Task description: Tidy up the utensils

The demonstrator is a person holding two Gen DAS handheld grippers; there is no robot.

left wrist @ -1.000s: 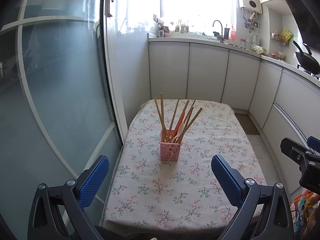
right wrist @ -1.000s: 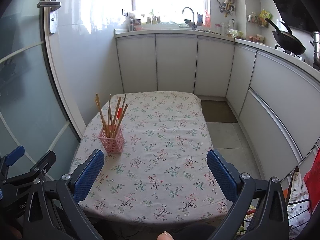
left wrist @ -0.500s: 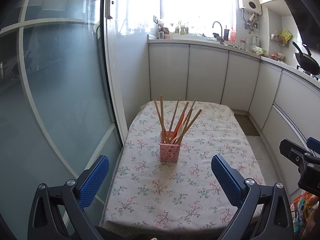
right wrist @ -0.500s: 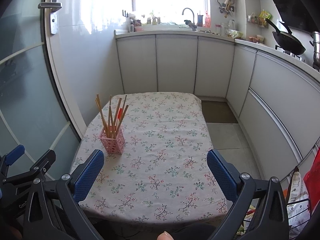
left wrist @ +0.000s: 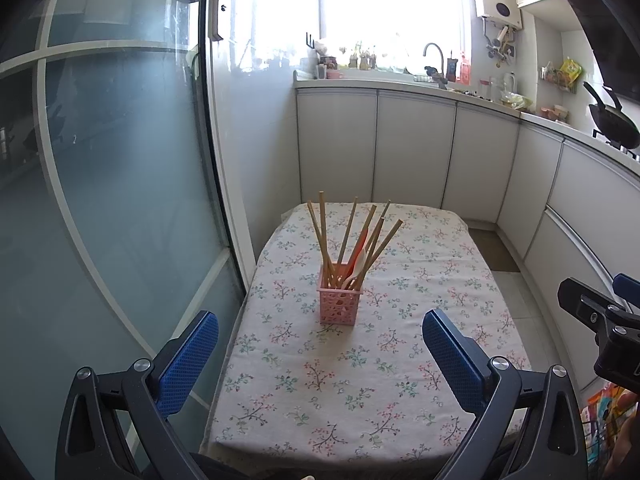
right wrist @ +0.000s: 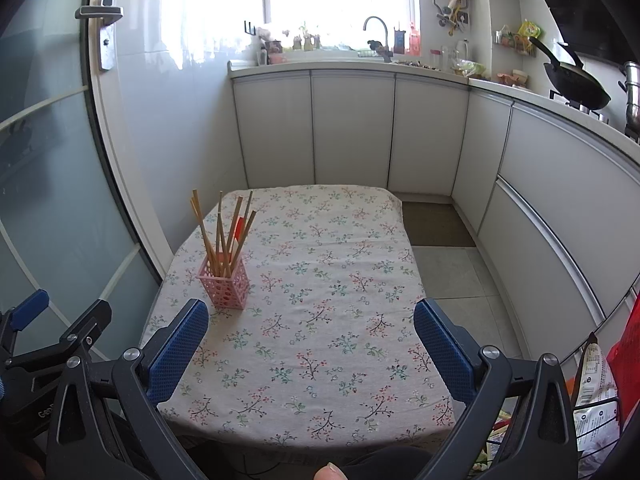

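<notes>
A pink lattice holder stands upright on the floral tablecloth, left of the table's middle. Several wooden chopsticks fan out of it, with a red and white utensil among them. My left gripper hangs open above the near end of the table, well short of the holder, nothing between its blue pads. Over the front edge, my right gripper is open too and holds nothing. The holder lies ahead and left of it.
A frosted glass sliding door runs close along the table's left side. White cabinets with a sink and tap line the back and right walls. A wok sits on the stove. Bags stand by the floor at right.
Both grippers have drawn slightly back and up from the table, so the holder looks a little lower and farther. Nothing on the table has moved.
</notes>
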